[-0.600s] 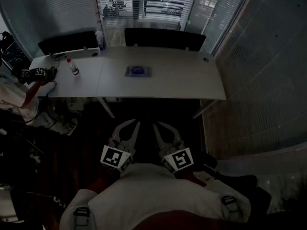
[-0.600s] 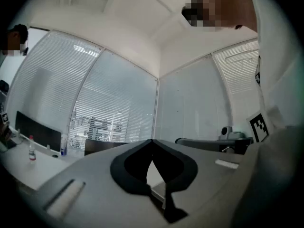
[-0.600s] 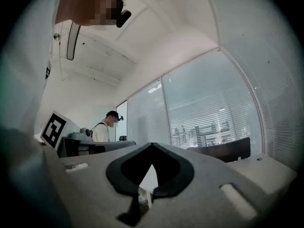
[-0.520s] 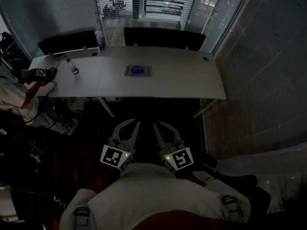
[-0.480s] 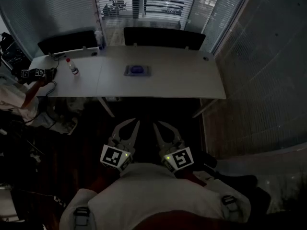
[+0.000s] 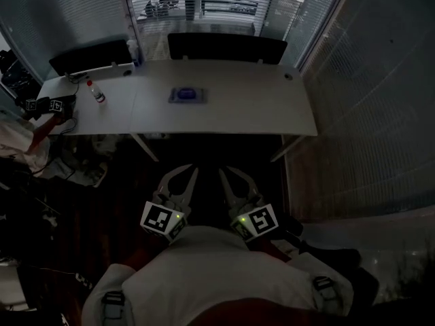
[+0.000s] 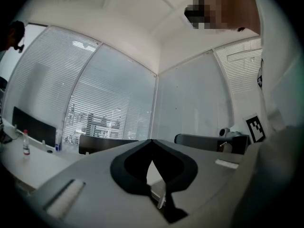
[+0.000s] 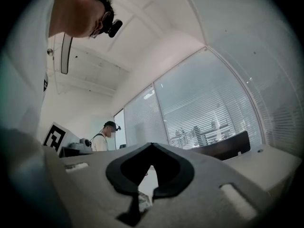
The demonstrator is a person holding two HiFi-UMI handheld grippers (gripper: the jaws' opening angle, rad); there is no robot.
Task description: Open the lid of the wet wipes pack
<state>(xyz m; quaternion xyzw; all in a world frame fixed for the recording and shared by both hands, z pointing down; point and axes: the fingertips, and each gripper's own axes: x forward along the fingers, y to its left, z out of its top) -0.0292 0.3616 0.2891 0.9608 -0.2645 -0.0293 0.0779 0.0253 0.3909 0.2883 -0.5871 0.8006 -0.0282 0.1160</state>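
Down by the person's waist, the left claw (image 6: 192, 174) and the right claw (image 6: 223, 174) are both closed tip to tip. Each gripper view shows nothing between its jaws. Both point toward the tabletop (image 6: 258, 111), which is well apart from them across dark floor.

The wet wipes pack (image 6: 187, 95) lies flat near the middle of the tabletop, its lid apparently not yet lifted, though it is too small to be sure. A small bottle (image 6: 96, 91) stands well off to the left.

The likely trouble is the pack itself. It looks light, so prying the lid with one claw could drag or tip it unless the other claw pins it down. Closed claws must also open before they can catch a thin lid edge, and the dim light makes that edge hard to find.

No brand or print on the pack or the bottle is legible. Only the square black-and-white markers on the claws' cubes can be seen, and they carry no words.
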